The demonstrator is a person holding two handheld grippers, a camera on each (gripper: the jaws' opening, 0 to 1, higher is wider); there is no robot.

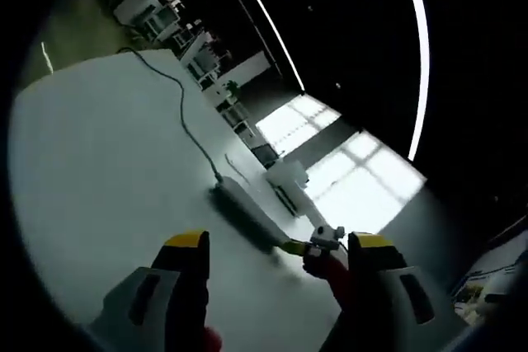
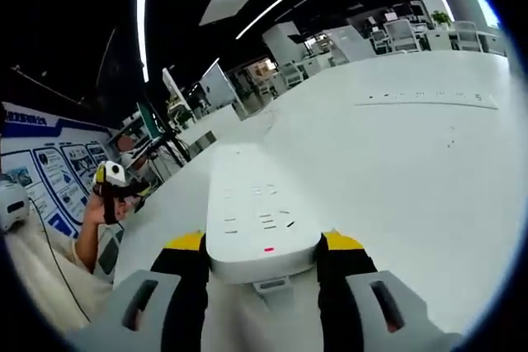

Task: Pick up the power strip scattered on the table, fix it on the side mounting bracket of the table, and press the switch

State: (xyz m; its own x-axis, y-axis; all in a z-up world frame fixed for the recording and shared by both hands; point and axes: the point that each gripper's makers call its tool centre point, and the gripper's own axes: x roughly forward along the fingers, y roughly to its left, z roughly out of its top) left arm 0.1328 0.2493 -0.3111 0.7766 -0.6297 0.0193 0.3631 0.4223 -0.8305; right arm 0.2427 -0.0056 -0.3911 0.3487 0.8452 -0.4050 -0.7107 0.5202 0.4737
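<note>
In the right gripper view, the right tool (image 2: 262, 255) at six o'clock clamps the near end of the white power strip (image 2: 257, 216), which runs toward twelve over the counter (image 2: 412, 171). So the pickup looks done; mounting on the side bracket and pressing the switch remain. In the left gripper view, the left tool (image 1: 280, 246) stands wide and empty, the cable (image 1: 183, 113) trailing toward eleven.

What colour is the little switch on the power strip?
Pinkish red, on the flat white plastic power strip; its small switch shows best in the right gripper view.
</note>
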